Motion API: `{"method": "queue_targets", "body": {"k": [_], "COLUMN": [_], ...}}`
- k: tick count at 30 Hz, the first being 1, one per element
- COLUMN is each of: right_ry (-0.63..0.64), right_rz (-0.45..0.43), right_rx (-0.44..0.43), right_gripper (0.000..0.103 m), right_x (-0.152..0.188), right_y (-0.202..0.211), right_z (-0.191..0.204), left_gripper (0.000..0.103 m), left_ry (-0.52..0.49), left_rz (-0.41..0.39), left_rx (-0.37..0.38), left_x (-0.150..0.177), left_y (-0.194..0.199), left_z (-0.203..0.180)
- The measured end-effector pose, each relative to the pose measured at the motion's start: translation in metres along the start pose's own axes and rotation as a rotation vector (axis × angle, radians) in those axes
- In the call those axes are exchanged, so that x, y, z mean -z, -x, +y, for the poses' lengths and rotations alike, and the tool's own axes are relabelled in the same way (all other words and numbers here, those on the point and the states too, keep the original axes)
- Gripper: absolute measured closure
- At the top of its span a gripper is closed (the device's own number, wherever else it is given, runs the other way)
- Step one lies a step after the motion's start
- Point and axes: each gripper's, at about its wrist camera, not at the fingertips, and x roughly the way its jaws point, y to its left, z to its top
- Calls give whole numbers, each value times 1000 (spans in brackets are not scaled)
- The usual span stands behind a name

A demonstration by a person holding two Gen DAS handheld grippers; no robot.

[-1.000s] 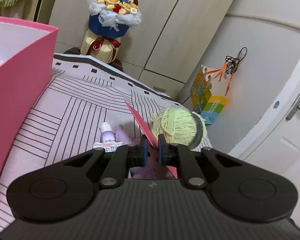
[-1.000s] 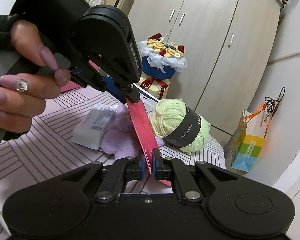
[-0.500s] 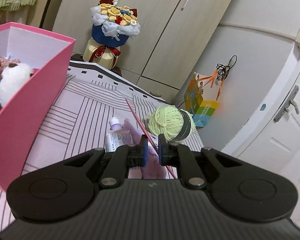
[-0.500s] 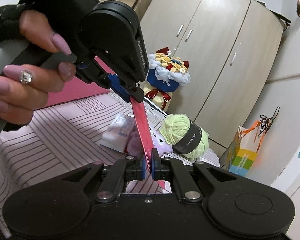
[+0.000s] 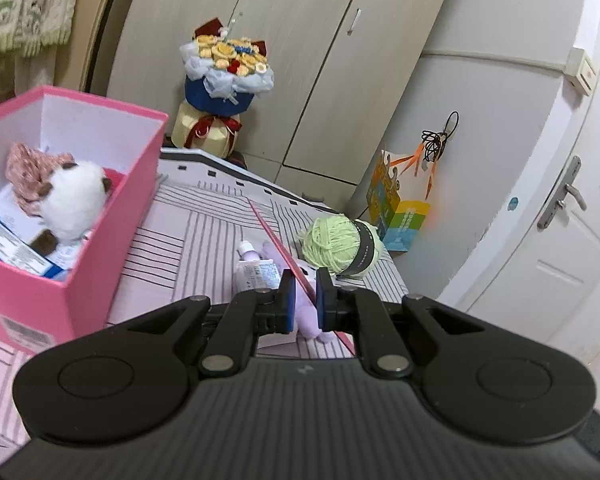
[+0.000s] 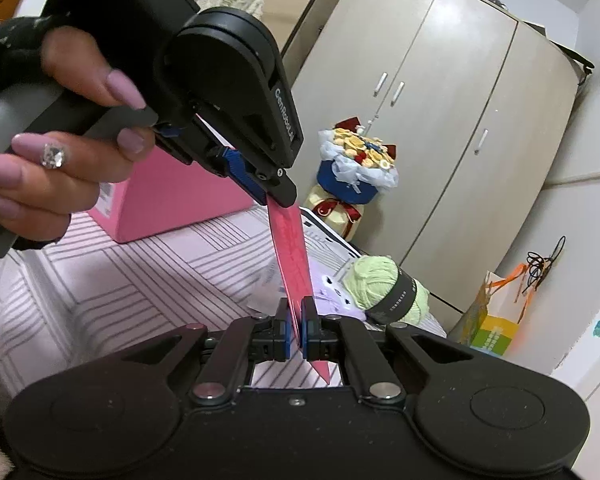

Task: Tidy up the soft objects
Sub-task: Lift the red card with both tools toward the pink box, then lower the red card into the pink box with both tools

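Pinching the thin pink lid edge-on between my left gripper ahead and my right gripper, both clamped on it, I fear it twisting loose onto the yarn and purple plush below

On the bed, the box sits at nine o'clock, a plush toy inside it. At twelve o'clock lie a tube and a yarn ball, yarn to the right. The bouquet stands behind the bed.
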Motion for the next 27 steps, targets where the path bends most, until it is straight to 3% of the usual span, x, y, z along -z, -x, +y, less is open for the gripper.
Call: {"method": "queue_targets", "body": {"k": [11, 18, 27], "right_ry": [30, 56, 45], "right_rz": [-41, -81, -160], "right_rx": [-51, -59, -117], "right_gripper": [98, 98, 98], "right_x": [-23, -61, -115], "right_y": [30, 40, 22], "right_z": [18, 34, 56], "left_gripper": [94, 94, 94], "left_ry": [-56, -75, -63], "left_rz": [-44, -58, -83], "left_rx": [-25, -27, -63], "left_x": [-7, -41, -93], "left_y": [54, 83, 107], "left_z": [3, 18, 58]}}
